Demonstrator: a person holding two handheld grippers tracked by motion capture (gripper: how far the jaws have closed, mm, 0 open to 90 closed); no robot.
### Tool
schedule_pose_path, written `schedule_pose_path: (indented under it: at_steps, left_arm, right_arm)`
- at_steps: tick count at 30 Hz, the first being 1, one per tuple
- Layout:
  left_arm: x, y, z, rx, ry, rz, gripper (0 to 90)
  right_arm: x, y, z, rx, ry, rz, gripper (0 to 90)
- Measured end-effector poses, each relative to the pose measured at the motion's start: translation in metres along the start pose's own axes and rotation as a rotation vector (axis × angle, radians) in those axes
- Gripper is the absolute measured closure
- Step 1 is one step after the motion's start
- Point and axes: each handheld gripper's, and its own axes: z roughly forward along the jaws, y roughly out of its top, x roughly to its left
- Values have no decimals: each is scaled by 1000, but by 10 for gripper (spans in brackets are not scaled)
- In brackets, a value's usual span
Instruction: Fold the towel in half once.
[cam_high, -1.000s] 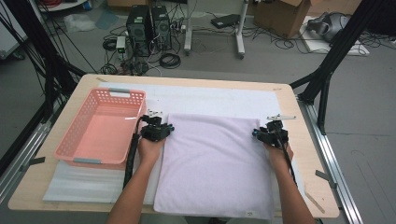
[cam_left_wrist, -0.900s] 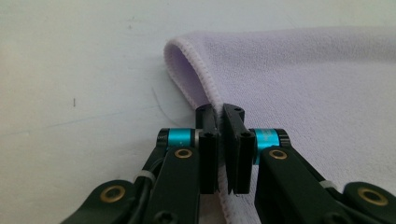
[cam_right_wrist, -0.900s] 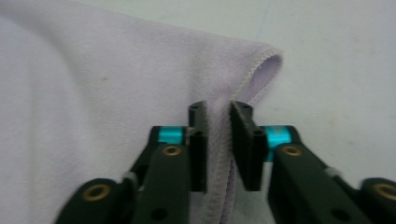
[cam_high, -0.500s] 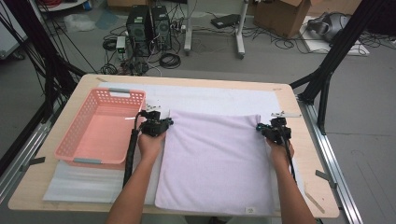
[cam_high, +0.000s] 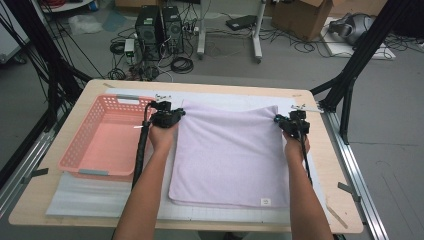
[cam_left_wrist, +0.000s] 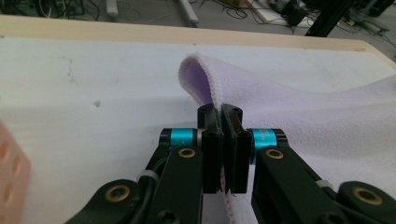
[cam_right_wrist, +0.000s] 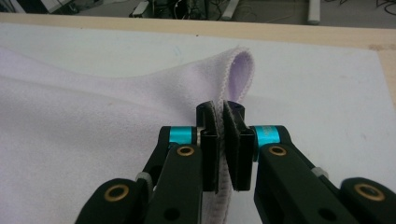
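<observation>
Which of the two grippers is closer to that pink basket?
Left. The left gripper pinches the towel's far left corner, just beside the pink basket's right wall. The right gripper grips the towel's far right corner, the whole towel's width farther away.

towel (cam_high: 230, 150): pale lilac, plain, small white tag
basket (cam_high: 107, 137): salmon pink, little holes all over
left gripper (cam_left_wrist: 219, 116): black, teal rings, brass screws
right gripper (cam_right_wrist: 220, 114): same colours
table (cam_high: 330, 185): light wood
mat (cam_high: 105, 197): white

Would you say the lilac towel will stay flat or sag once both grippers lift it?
The towel will probably sag: its corner already curls over limply at the left gripper. It looks light, and its fuzzy hem, pinched by the right gripper, seems unlikely to slip.
</observation>
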Motion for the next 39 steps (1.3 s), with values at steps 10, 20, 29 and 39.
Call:
schedule_pose_path:
  at_steps: [10,20,29,39]
  left_arm:
    - [0,-10,1,101,-50,27,533]
    - [-17,-20,-30,82,-118,128,466]
    - [-23,-44,-57,79,-144,141,474]
    - [-36,-78,-89,77,-185,202,486]
  right_arm:
    - [5,7,10,14,-29,-8,634]
    - [4,-7,-32,19,57,-36,672]
    - [12,-28,-70,38,94,-96,648]
    - [24,-73,-105,58,106,-136,643]
